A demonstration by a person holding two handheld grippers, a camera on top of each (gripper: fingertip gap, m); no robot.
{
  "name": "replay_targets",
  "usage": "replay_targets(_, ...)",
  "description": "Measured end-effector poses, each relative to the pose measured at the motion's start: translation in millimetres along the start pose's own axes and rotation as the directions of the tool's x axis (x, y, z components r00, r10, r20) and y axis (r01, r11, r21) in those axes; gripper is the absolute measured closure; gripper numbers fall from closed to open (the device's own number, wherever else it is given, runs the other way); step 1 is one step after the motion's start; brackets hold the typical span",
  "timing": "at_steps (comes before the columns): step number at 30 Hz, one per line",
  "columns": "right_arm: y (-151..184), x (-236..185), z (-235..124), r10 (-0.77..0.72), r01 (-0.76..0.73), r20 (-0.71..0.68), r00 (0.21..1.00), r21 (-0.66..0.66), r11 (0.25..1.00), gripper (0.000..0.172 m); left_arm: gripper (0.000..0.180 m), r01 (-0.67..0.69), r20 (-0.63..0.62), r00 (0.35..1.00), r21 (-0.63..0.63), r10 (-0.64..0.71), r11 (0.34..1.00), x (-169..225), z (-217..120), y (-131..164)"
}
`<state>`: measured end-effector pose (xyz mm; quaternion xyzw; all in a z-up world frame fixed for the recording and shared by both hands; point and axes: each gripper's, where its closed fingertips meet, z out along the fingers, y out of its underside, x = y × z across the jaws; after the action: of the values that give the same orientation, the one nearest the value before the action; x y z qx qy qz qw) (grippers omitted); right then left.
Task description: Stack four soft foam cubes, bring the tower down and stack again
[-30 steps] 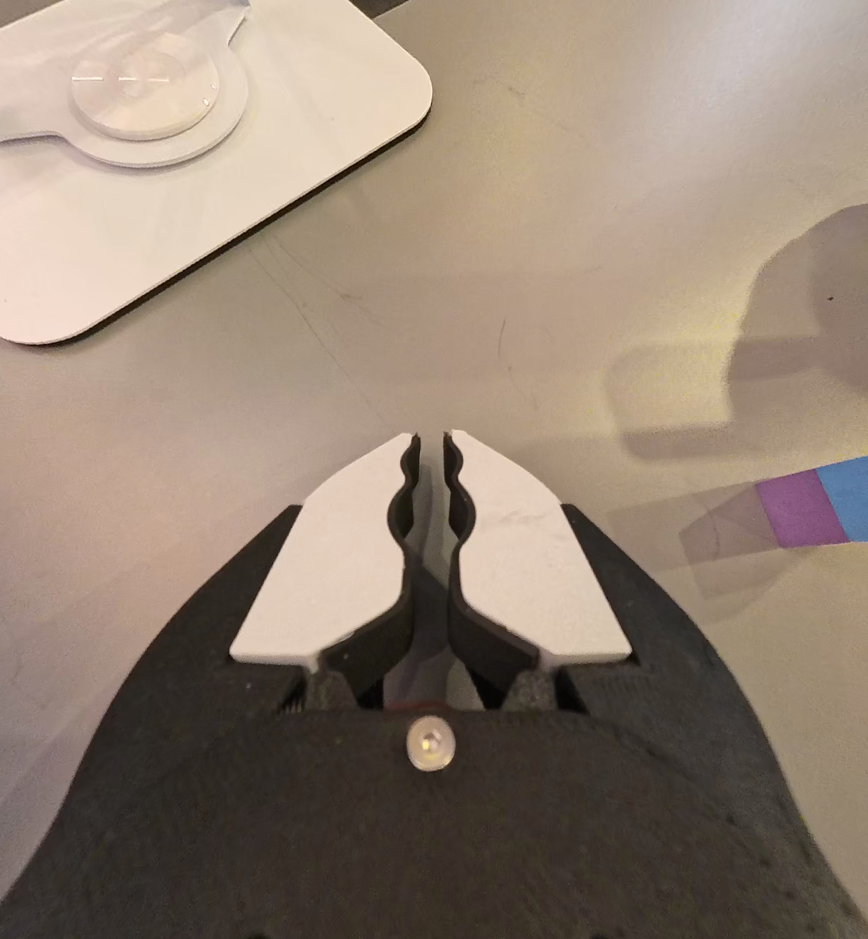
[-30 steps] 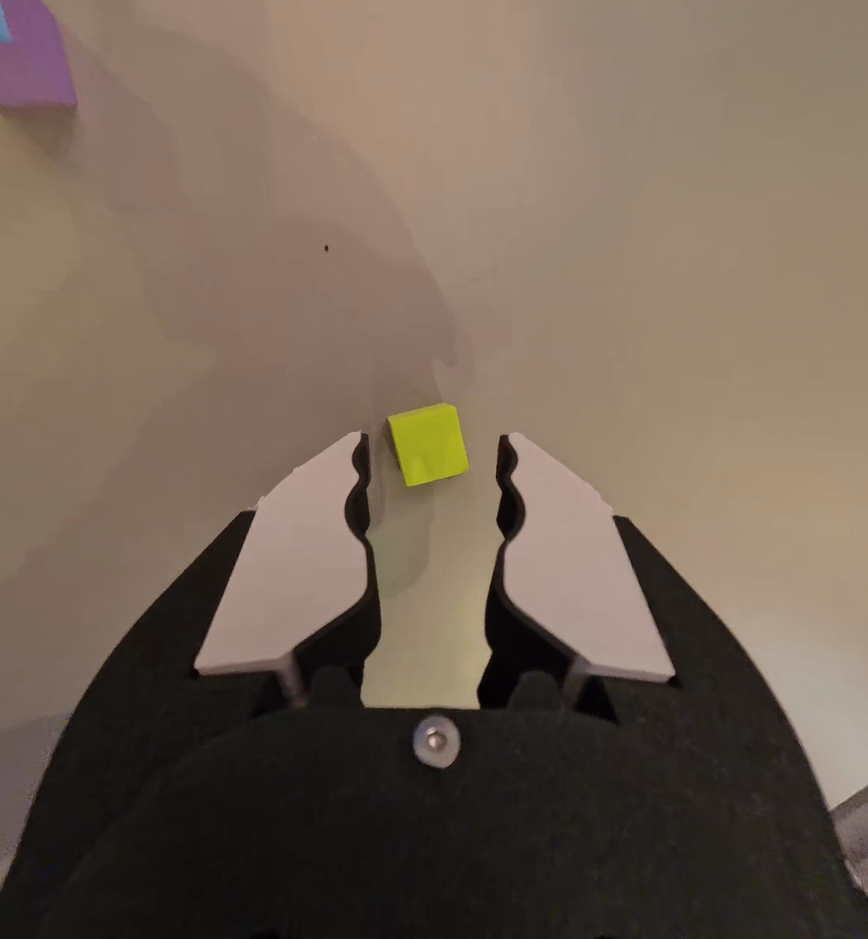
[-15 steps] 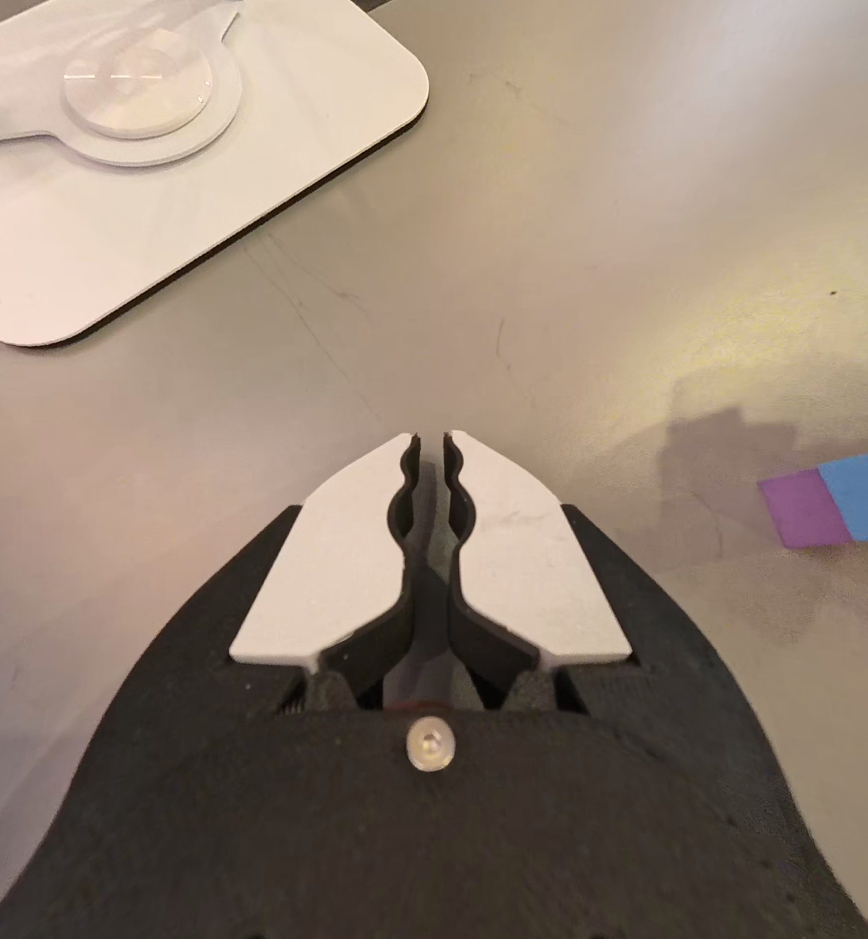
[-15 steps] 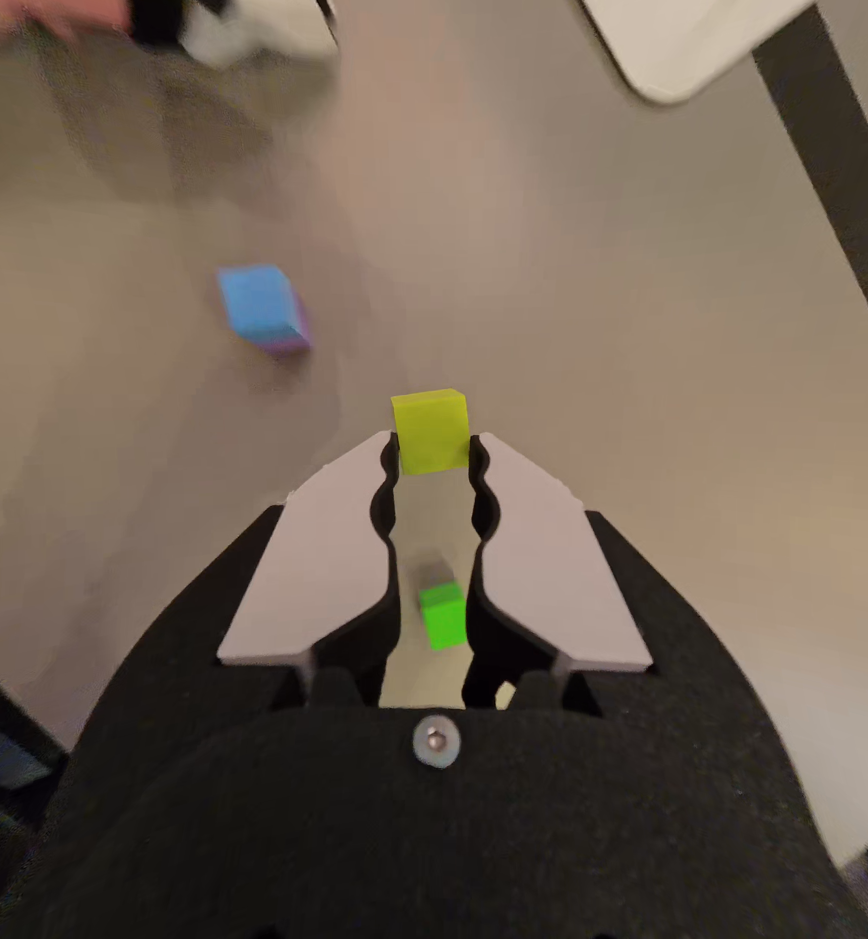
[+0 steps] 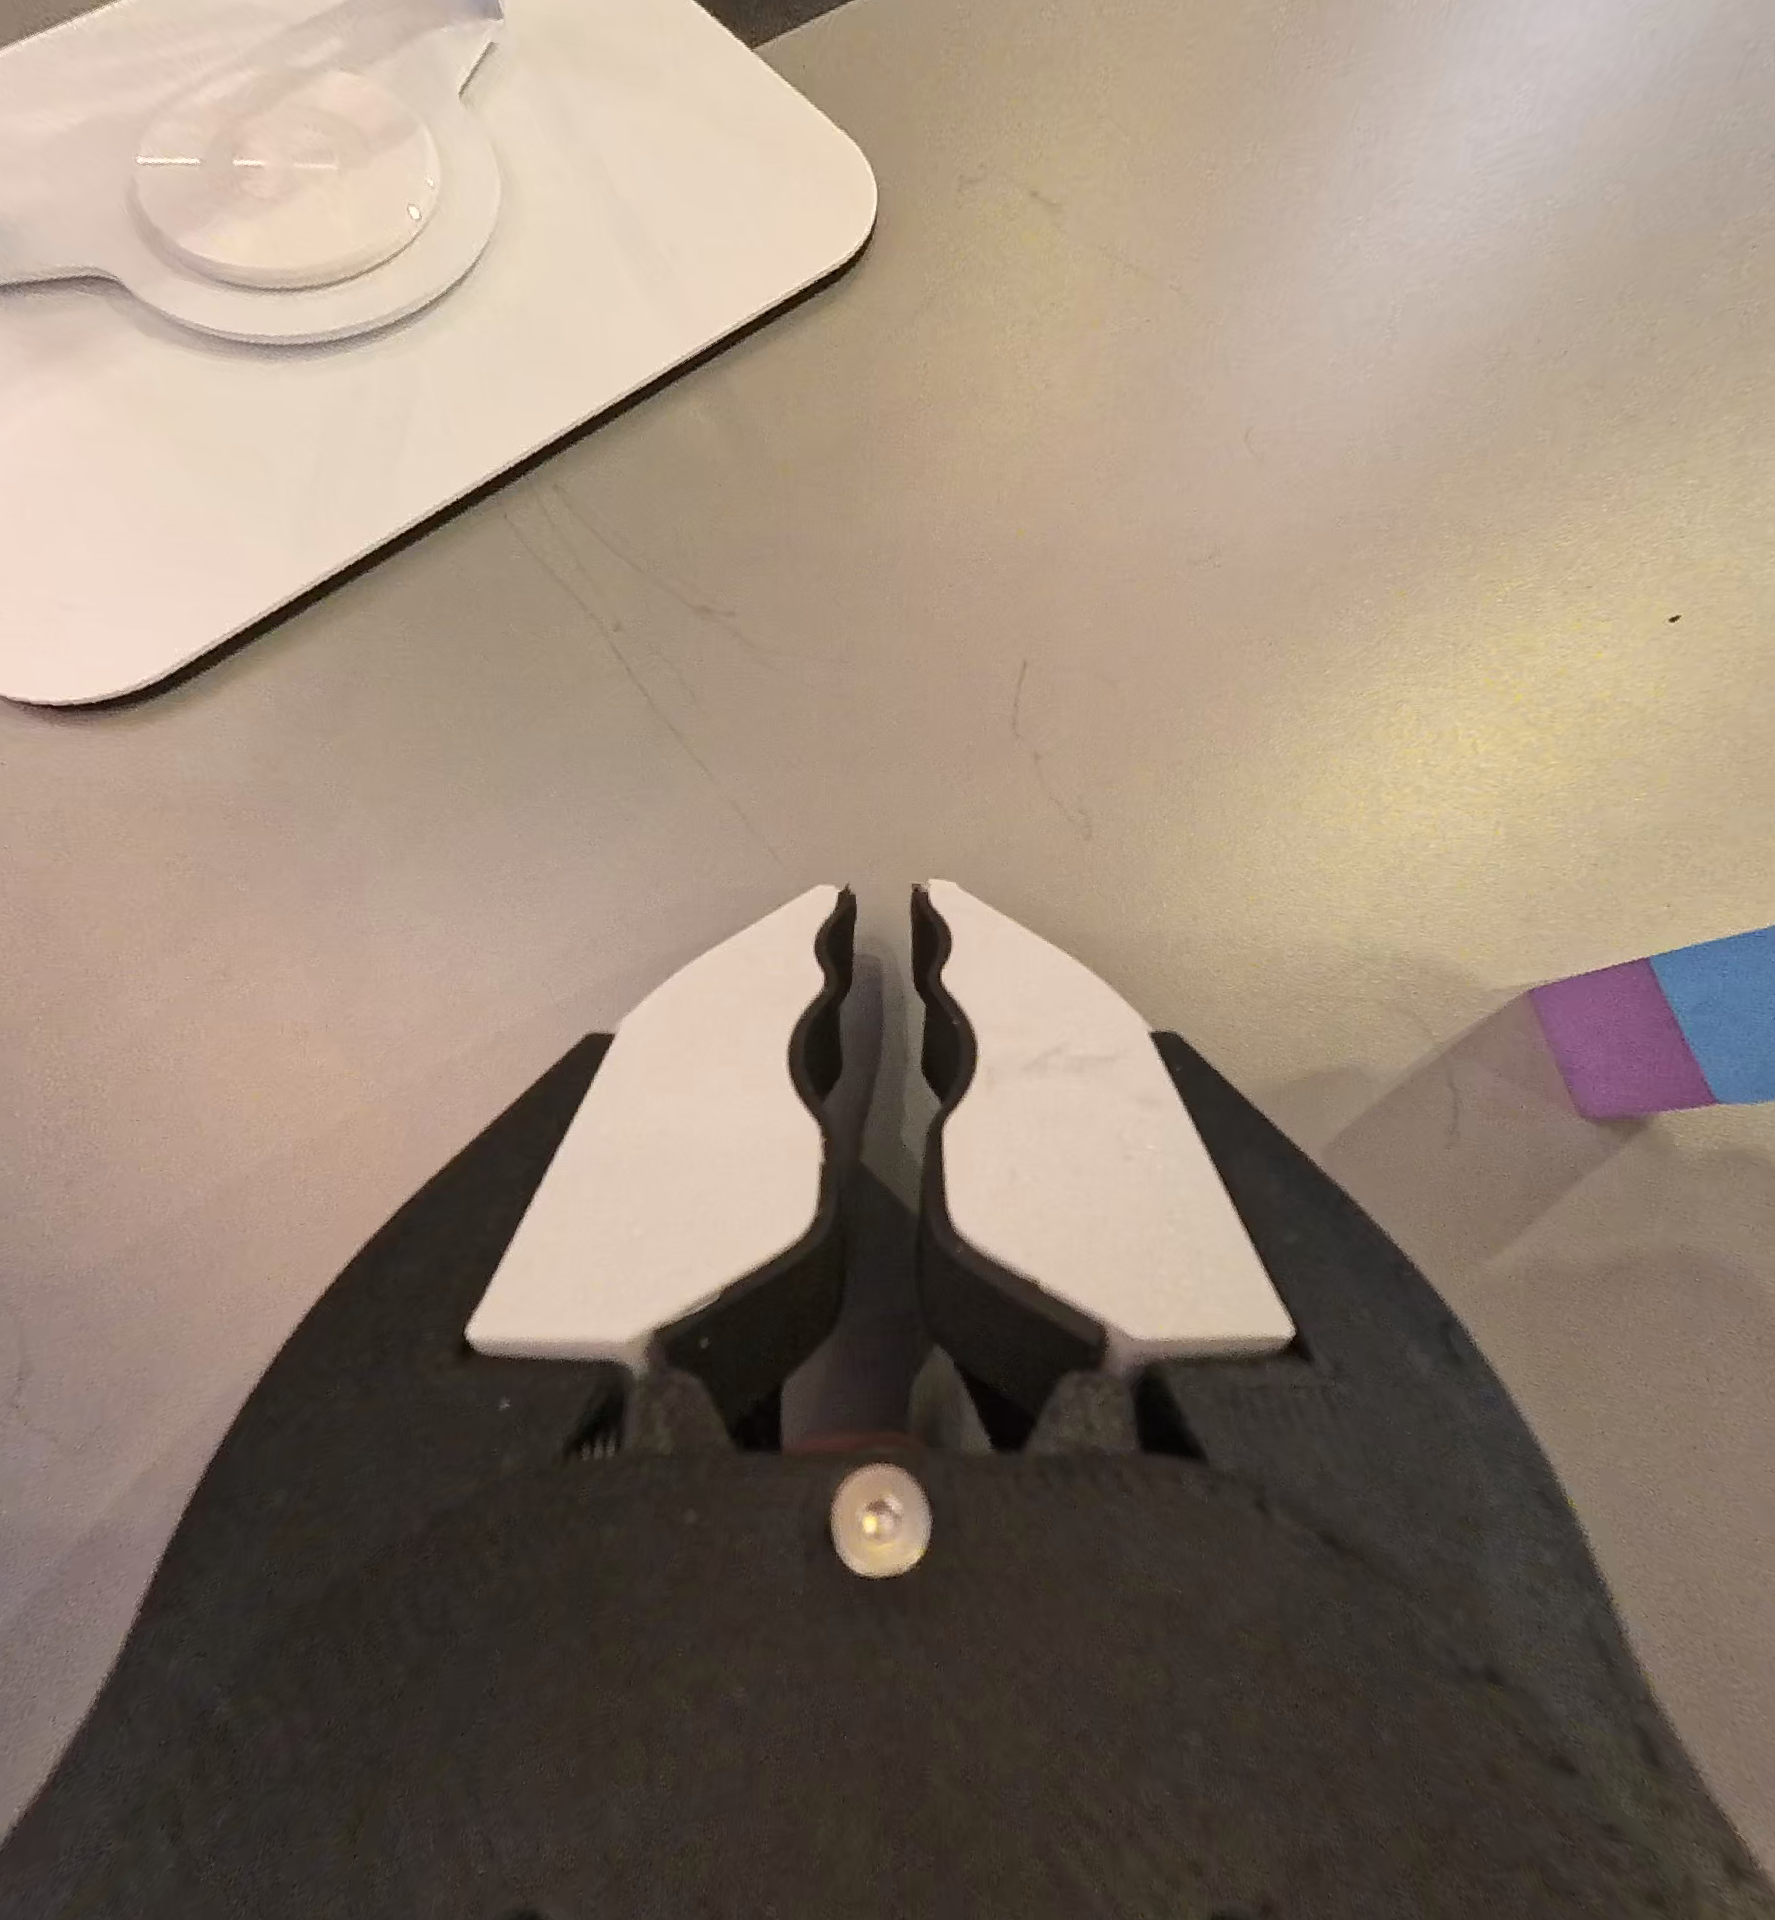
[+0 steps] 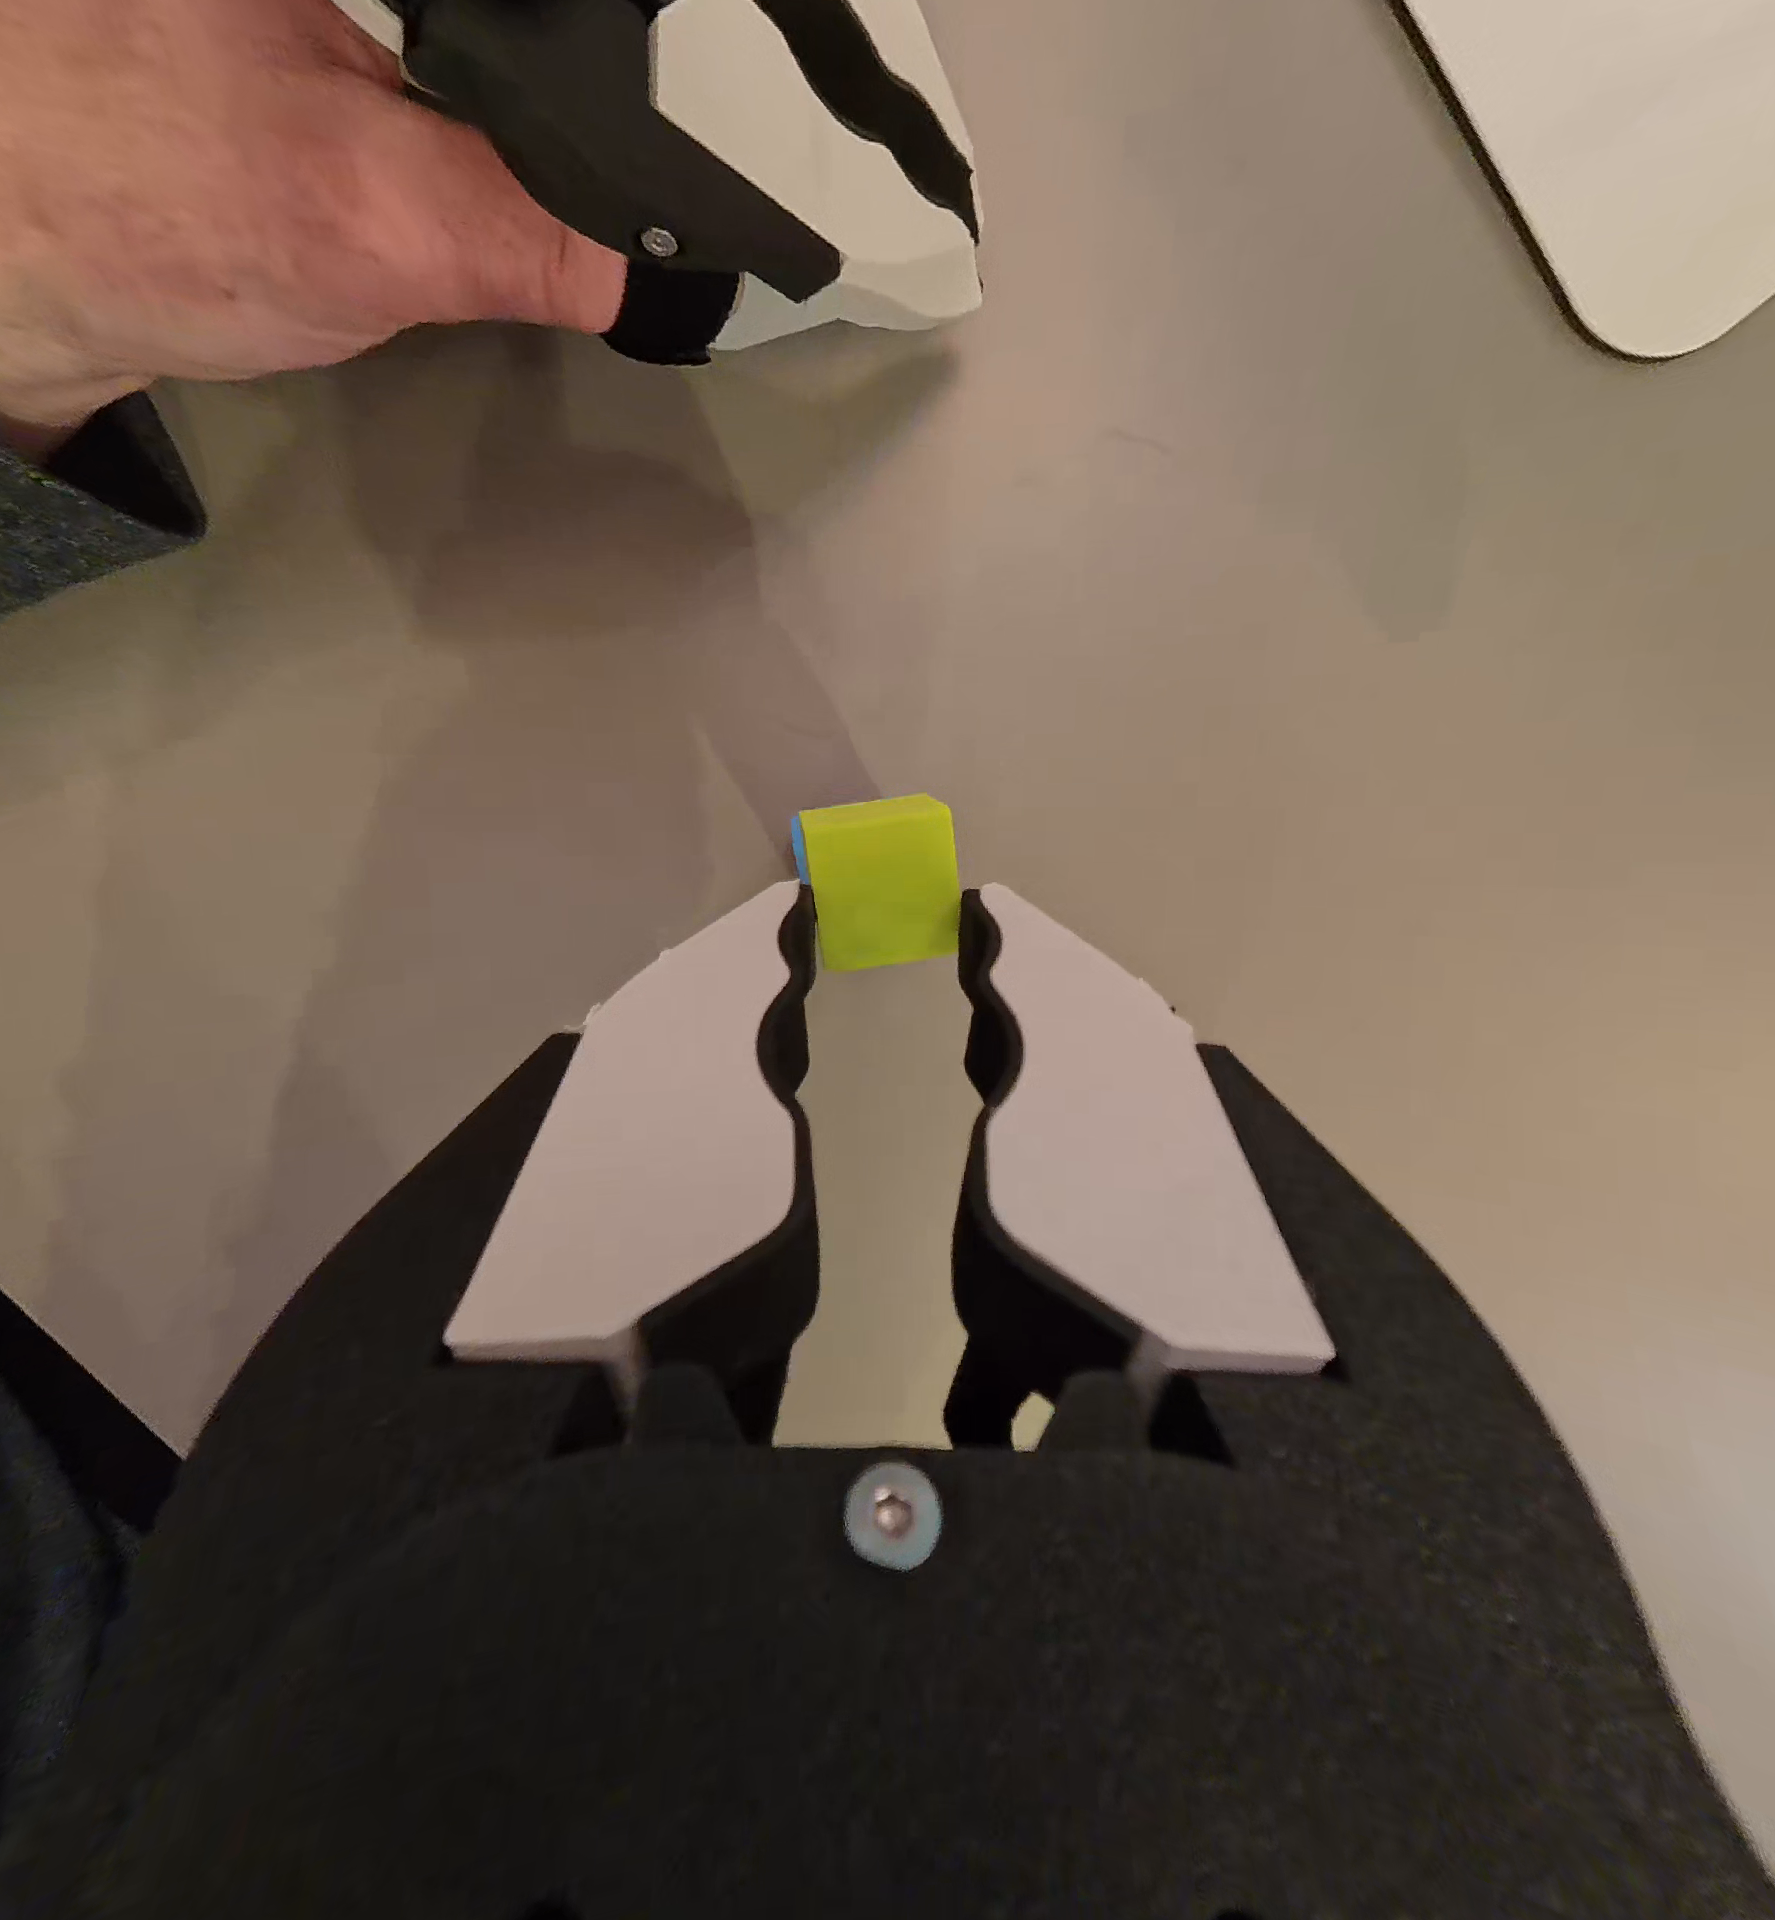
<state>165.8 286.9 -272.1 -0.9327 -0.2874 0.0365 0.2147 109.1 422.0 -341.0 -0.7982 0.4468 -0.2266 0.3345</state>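
My right gripper [image 6: 885,902] is shut on a yellow-green foam cube [image 6: 883,894], with both pads pressed on its sides. A sliver of a blue cube [image 6: 798,852] shows just behind the held cube's left edge. In the left wrist view the blue cube [image 5: 1761,1023] sits against a purple cube [image 5: 1621,1049] at the right edge, the two stacked together. My left gripper [image 5: 883,894] is empty, its jaws only a narrow slit apart, over the bare grey table [image 5: 1174,520]. It also shows in the right wrist view [image 6: 956,229], at the top.
A white board [image 5: 395,436] with a clear round disc [image 5: 280,197] lies at the far left; the same or a similar white board corner [image 6: 1641,156] shows at the top right of the right wrist view. A person's hand [image 6: 187,187] holds the left gripper. My right fingertips sit around 15 centimeters from my left ones.
My right gripper's pads came together on the yellow-green cube, then carried it over to the blue and purple cubes. A green cube seen below it has left view. The left gripper barely moved.
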Motion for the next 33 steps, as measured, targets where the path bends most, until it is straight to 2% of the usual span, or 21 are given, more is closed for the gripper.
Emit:
replay_targets(10,4,-5,12,-0.018,0.018,0.006,1.000,-0.038,0.999,0.145,0.170,-0.002,0.000,1.000,-0.004,0.002,1.000,0,0,0)
replay_targets(33,4,-4,10,-0.050,0.050,0.006,0.999,-0.059,0.997,0.145,0.170,-0.006,0.001,1.000,-0.010,0.006,1.000,0,1,1)
